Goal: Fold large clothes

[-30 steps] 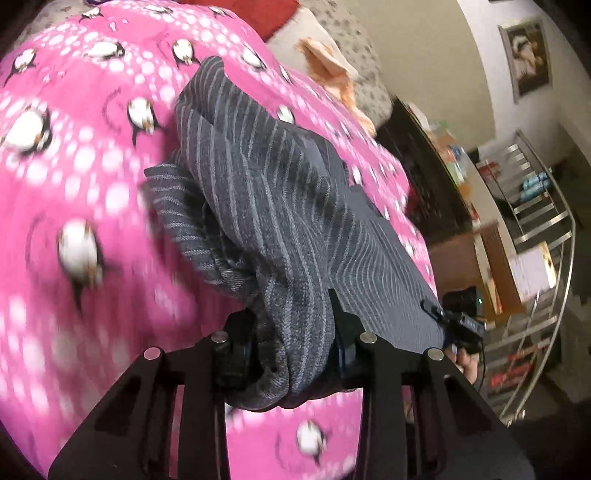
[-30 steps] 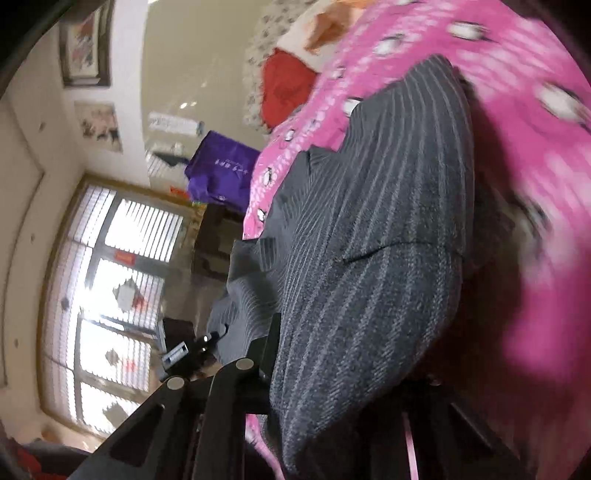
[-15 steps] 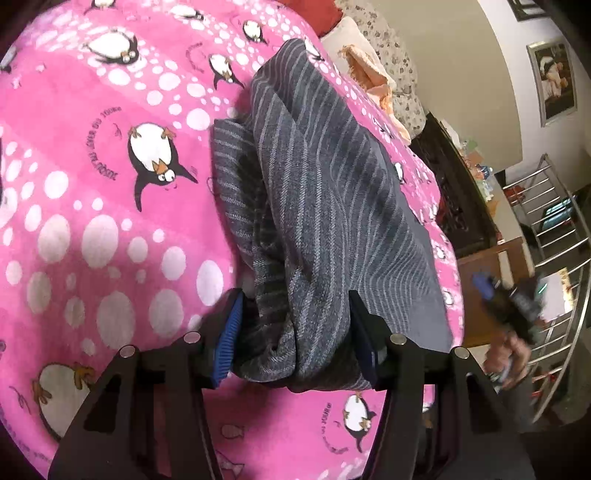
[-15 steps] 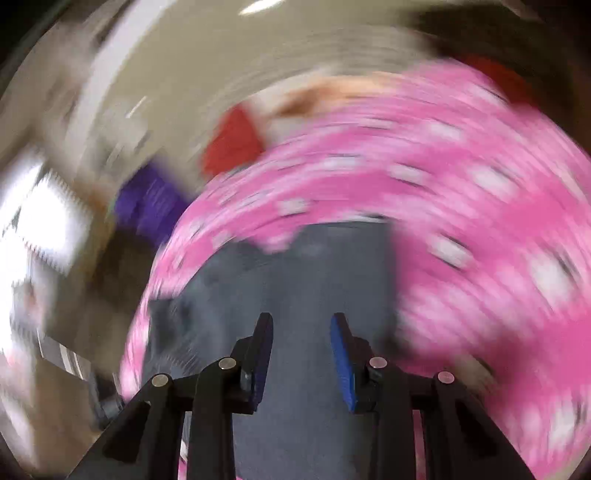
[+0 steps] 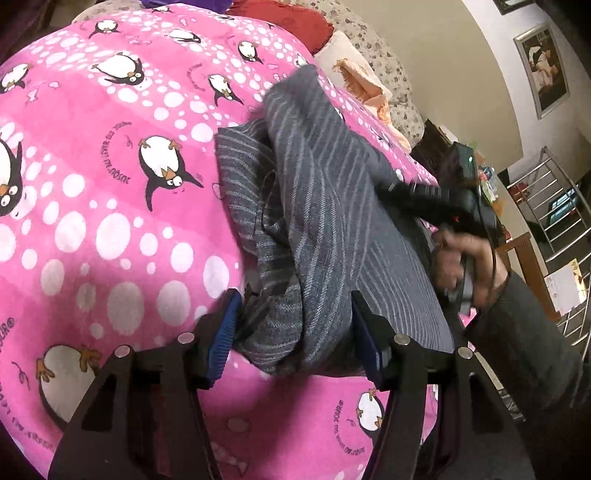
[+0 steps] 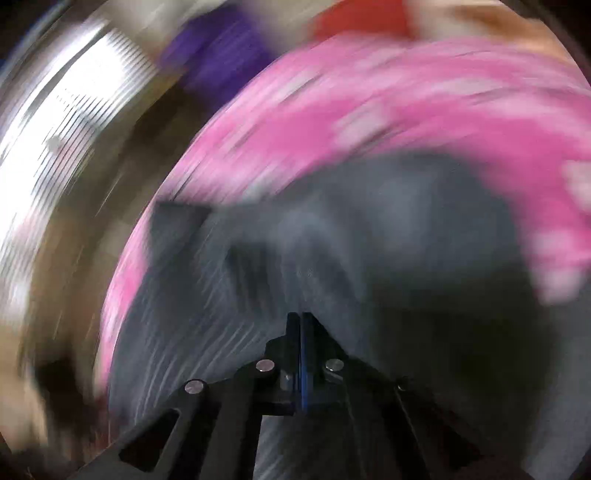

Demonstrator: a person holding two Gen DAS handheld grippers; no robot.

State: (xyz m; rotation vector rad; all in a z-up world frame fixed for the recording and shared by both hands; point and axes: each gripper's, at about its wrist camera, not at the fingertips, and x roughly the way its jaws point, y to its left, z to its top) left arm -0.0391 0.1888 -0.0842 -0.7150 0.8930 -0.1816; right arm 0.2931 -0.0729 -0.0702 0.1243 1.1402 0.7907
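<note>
grey striped garment (image 5: 332,229) lies doubled over on the pink penguin blanket (image 5: 110,206), bunched toward 6 o'clock. left claw (image 5: 295,336) has just been opening, cloth loose between. right claw (image 6: 302,354) pressed together. smoothing remains, likely.

On the pink blanket (image 5: 110,206) lies 1 grey striped garment (image 5: 325,206). Beyond the blanket's far edge sit 1 red cushion (image 5: 291,22) and 1 floral pillow (image 5: 384,70). Past the blanket, 1 framed picture (image 5: 546,70) hangs, and 2 grippers, left (image 5: 295,336) and right (image 6: 301,325), work over it.
</note>
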